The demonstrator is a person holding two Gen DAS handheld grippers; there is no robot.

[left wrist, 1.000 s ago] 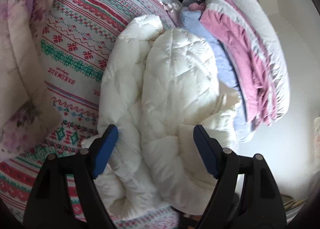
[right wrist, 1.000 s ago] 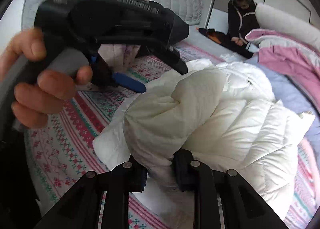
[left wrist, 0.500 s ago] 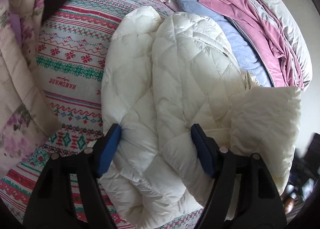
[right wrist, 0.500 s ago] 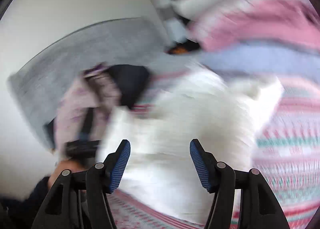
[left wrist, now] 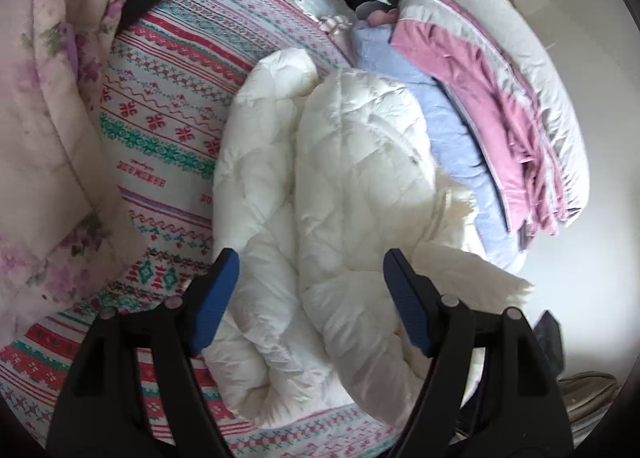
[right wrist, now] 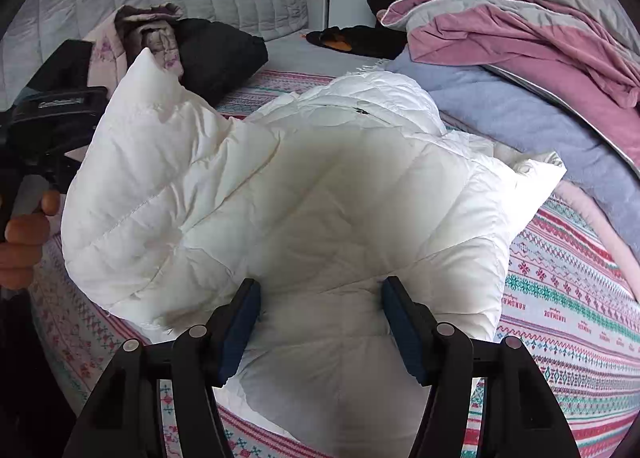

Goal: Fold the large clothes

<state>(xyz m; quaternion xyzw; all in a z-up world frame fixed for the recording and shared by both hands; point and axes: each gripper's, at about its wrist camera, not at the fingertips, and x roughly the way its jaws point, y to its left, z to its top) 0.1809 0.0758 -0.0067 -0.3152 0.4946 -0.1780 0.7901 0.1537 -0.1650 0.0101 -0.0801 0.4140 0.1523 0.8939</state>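
White puffer jacket (left wrist: 352, 194), bulky and quilted, lies heaped on the bed's patterned blanket (left wrist: 160, 126), bundled lengthwise into fat rolls, with one padded flap standing up toward the left tongs' side in the right wrist view. Left tongs (left wrist: 310, 290) hover over the near end of the bundle, jaws spread wide and holding nothing. Right tongs (right wrist: 320, 318) are spread too, straddling the jacket's lower panel with blue pads at either side of it, and I can't see them pinching any fabric. Now the risks, as I judge them: this down filling is springy, so that upright flap looks ready to flop back or spring open the moment nobody holds it, and the rolled folds may puff apart. The shell looks slick, so a shallow pinch on one thin layer could slip out, while a deep bite could grab several layers together and drag the whole heap sideways. The near edge of the jacket sits close to the bed's edge in the left wrist view, so a hard tug that way might pull it over the side. It also lies right beside the blue blanket (left wrist: 452, 138) and pink blanket (left wrist: 492, 90), which a careless grab could snag. As for containers: none that I can spot, no basket, bin or box; a floral quilt (left wrist: 48, 106) and dark garment (right wrist: 218, 54) lie loose on the bed.
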